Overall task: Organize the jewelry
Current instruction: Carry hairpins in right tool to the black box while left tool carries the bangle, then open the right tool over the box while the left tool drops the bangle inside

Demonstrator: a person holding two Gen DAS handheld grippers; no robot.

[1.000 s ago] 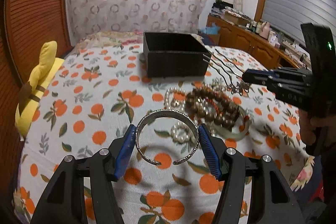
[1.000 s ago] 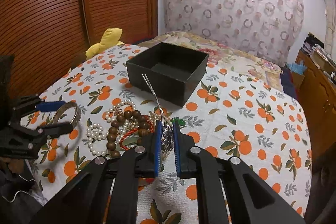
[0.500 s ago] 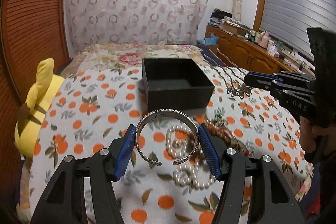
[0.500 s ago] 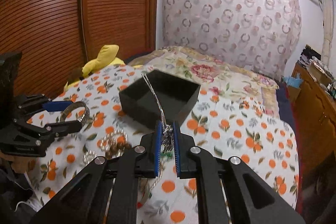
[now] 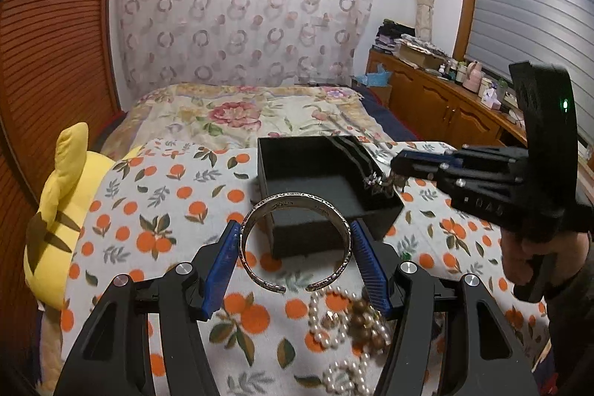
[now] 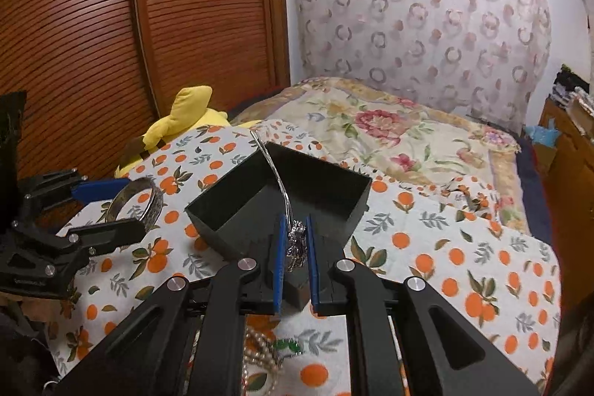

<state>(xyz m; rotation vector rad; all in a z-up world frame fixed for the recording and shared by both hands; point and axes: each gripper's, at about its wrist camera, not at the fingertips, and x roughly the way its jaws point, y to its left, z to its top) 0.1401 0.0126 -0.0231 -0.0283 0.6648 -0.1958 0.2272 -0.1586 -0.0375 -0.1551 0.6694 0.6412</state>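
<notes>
A silver cuff bracelet (image 5: pixel 295 245) is clamped between the blue pads of my left gripper (image 5: pixel 295 240), held in the air in front of the open black box (image 5: pixel 326 180). In the right wrist view the same bracelet (image 6: pixel 137 205) shows at the left in that gripper. My right gripper (image 6: pixel 295 238) is shut on a silver hair ornament (image 6: pixel 295 244) whose long thin prongs reach out over the black box (image 6: pixel 282 195). From the left wrist view the right gripper (image 5: pixel 397 166) hangs at the box's right rim with the ornament (image 5: pixel 375 179) dangling into it.
Pearl strands and brown wooden beads (image 5: pixel 345 325) lie on the orange-print cloth (image 5: pixel 156 210) below my left gripper. A yellow plush toy (image 5: pixel 59 210) sits at the bed's left edge. Wooden cabinets (image 5: pixel 445 106) run along the right; a slatted wardrobe (image 6: pixel 148 25) stands left.
Both grippers have risen and moved forward from over the jewelry pile to the black box, carrying the bracelet and the hair ornament. The pile now lies below and behind them.
</notes>
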